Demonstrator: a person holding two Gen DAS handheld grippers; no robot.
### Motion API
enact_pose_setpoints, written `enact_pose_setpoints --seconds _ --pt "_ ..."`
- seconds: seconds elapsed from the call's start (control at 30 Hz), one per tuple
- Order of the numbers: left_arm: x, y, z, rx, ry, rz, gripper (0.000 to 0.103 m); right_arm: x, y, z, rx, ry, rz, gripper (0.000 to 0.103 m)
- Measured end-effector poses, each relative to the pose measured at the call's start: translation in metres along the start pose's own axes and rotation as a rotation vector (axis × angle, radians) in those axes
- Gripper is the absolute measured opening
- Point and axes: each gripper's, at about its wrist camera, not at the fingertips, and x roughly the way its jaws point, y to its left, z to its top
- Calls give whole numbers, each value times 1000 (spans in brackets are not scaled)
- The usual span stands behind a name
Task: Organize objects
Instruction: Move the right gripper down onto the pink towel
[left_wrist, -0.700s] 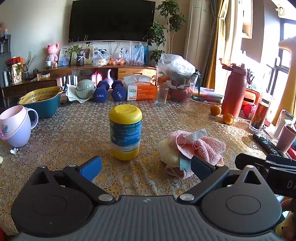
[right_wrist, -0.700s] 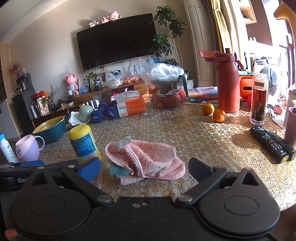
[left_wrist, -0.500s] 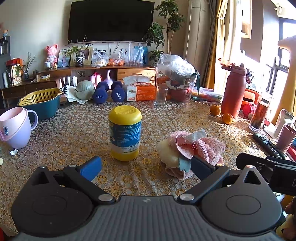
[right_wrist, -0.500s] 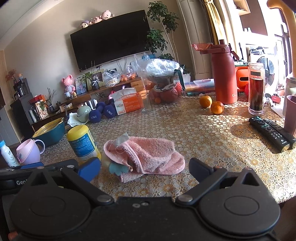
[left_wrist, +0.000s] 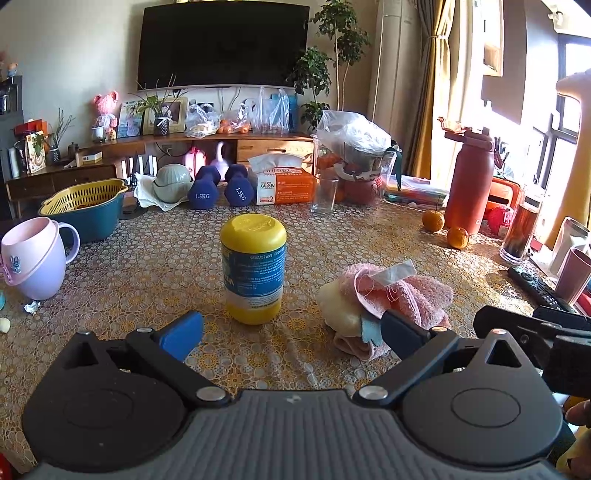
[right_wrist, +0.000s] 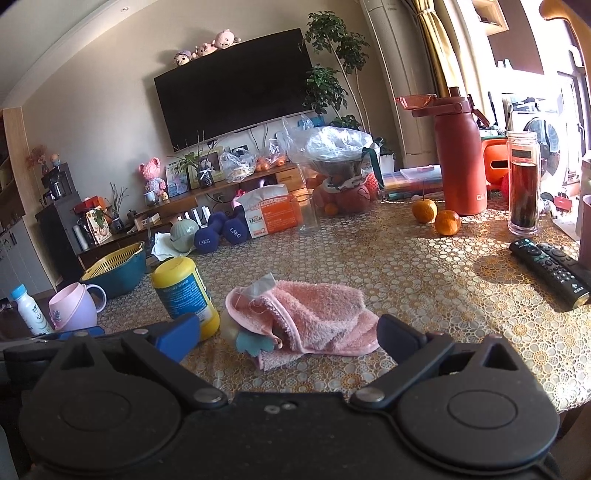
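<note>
Tongs (left_wrist: 291, 332) (right_wrist: 290, 334) agape, low over table (left_wrist: 155, 266)

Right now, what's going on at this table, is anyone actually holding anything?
Nothing is held yet. A person has a gripper in each hand, both open and low over the patterned table. The left gripper faces the upright yellow canister; the right gripper faces the crumpled pink towel beside it. Neither touches its object. Cups, dumbbells, oranges and remotes sit untouched around them.

sunlit living room, wall-mounted tv (left_wrist: 223, 42) above low wooden console (left_wrist: 110, 147)
</note>
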Motion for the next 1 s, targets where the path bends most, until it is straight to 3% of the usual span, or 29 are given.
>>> enact_pose_setpoints --seconds 0.33,0.83,1.0 --pt "13 15 11 -3 -8 58 103 13 8 3 -112 21 10 97" --pt "50 17 34 79 -11 90 103 85 34 1 -418 95 45 96" --pt "57 17 36 99 -7 90 103 104 39 1 -441 132 55 96"
